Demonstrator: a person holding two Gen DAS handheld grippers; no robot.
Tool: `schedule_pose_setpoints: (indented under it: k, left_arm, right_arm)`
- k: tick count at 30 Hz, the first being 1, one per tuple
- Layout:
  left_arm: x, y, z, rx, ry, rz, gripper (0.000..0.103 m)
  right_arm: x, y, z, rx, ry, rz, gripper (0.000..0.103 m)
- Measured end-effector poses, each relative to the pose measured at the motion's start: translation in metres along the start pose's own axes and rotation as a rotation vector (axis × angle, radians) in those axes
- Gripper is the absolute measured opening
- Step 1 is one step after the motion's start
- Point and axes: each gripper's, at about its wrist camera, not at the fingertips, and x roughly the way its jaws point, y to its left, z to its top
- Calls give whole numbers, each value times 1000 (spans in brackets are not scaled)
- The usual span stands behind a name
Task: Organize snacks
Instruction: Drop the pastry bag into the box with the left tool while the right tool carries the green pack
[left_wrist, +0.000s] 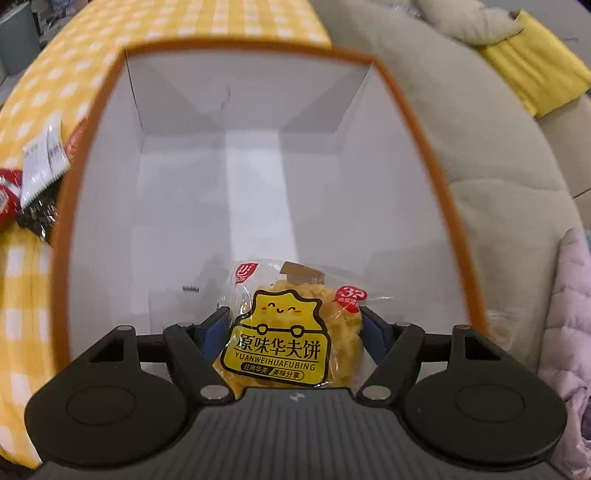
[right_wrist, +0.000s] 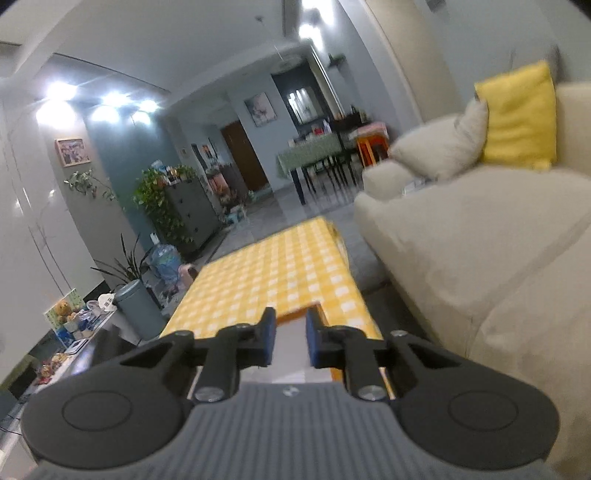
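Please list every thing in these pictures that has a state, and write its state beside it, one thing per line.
White cardboard box with orange rim: open on top, nothing seen inside.
Clear-wrapped yellow waffle cake packet: sealed, held over the box.
Left gripper: shut on the packet.
Right gripper: holds nothing, narrow gap between its fingers.
Loose snack packets: lying outside the box, on the yellow checked tablecloth.

Waffle packet (left_wrist: 291, 332) between left tongs (left_wrist: 293, 325) above open box (left_wrist: 88, 155); other snack packets (left_wrist: 37, 173) left of box.
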Motion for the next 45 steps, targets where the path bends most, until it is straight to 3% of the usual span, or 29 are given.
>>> schedule_pose_setpoints:
  k: [5,10,14,19,22,26,33,45]
  left_arm:
    - [8,1,-5,4,8,-24,84]
    - [7,-4,-7,25,12,-23,96]
    - [2,-8,-6,21,39,-61,98]
    - [-12,-13,-5,49,23,-40,98]
    - [-25,-17,-7,85,-11,-22,98]
    - [-34,-22,-4,122,-59,-5,98]
    - [-41,-22,-6,119,-65,50,98]
    - [-74,-23,1,165,-109,65,98]
  right_arm:
    - [-5,-16,5,61,-12,-13,12]
    - [-22,-26,9,128,-65,-14,12]
    - [-29,-30,12,152,-90,-33,12]
    - [-34,-30,14,160,-91,-63,12]
    - [-38,-29,18,136,-62,-64,12]
    - [-47,-32,34,44,16,-127,12]
    - [-73,-47,34,2,37,-204,12]
    - [-131,-47,50,-13,119,-300,13]
